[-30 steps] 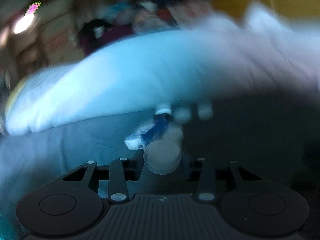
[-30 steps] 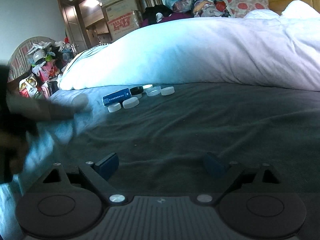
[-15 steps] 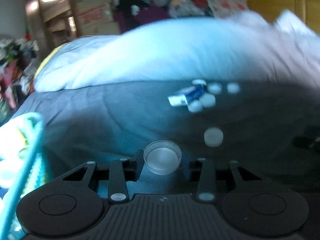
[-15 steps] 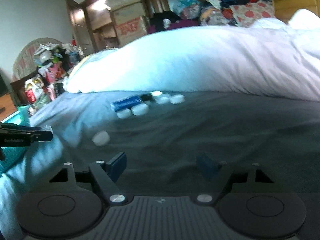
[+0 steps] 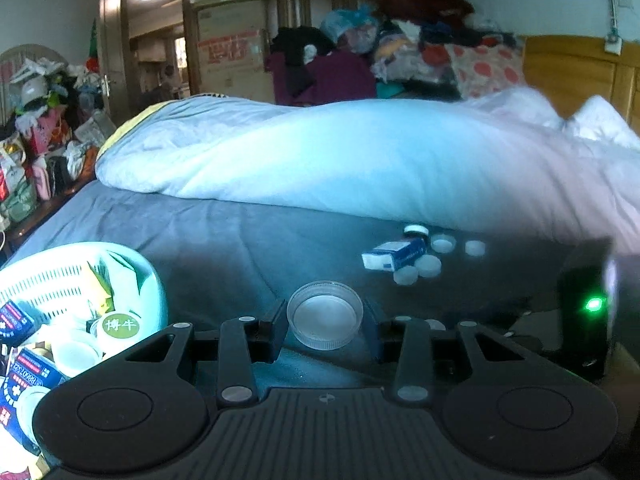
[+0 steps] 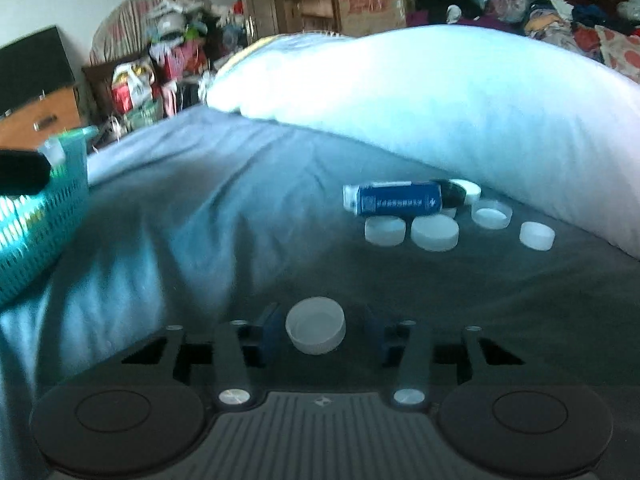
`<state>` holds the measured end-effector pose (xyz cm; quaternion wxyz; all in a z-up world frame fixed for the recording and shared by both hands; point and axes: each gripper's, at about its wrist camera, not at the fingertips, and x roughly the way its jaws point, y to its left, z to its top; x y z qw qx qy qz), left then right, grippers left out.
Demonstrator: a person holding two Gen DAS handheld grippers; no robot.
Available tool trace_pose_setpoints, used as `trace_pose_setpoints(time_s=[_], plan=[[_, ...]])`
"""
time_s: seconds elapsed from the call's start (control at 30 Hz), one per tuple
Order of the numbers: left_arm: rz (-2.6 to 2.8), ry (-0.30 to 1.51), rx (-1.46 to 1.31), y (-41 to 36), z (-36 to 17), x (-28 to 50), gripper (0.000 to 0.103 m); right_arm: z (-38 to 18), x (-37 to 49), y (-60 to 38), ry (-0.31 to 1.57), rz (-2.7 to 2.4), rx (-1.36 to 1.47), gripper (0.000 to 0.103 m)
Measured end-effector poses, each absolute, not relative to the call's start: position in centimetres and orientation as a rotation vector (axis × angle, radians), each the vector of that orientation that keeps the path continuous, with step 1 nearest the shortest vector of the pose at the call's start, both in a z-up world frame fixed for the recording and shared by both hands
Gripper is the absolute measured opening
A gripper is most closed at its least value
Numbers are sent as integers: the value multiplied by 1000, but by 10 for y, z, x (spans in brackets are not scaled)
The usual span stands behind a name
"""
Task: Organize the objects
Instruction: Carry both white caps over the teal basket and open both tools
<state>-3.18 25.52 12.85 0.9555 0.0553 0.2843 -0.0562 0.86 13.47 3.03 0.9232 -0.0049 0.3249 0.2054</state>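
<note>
**Caps on the bed: two at the tools, a cluster by the duvet**

Caps lie on the dark grey bedsheet. Four loose round white plastic caps sit in a cluster just in front of one blue rectangular cardboard box, with a black-and-white lidded jar at the box's far end, all close under the puffy white duvet.

One clear round plastic lid, hollow side up, sits pinched between the fingers of the left tool. One small white round cap, also hollow side up, lies between the spread fingers of the right tool, apart from both.

One round teal slotted plastic basket stands at the left, holding blue boxes, white lids and a green-labelled jar.

Half a second ago the basket only edged into the left view; now it shows much of its inside. The right tool then looked over bare sheet, with the small cap lying further off to its left; now that cap is between its fingers.
</note>
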Motion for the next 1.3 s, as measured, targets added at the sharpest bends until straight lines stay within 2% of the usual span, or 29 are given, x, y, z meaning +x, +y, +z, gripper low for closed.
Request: trace_pose_setpoints(time_s=[0.03,0.07,0.37,0.63,1.0,1.3], plan=[[-112,579,108,256,129,-33,40,30,7,136,662,423,-18,35],[-109,579,100,256,129,-34,40,31,5,136,660,423,-29,34],[-81,539,62,274,159,-55,40,86,-33,120,585,395,12,34],[-13,468,14,313,192,-90,40,185,-56,133,440,415,66,34],[340,394,-83,456,260,-121,40,329,-73,249,322,711,97,34],[467,506,-141,522,259,-130,40,357,-101,343,415,909,65,34]])
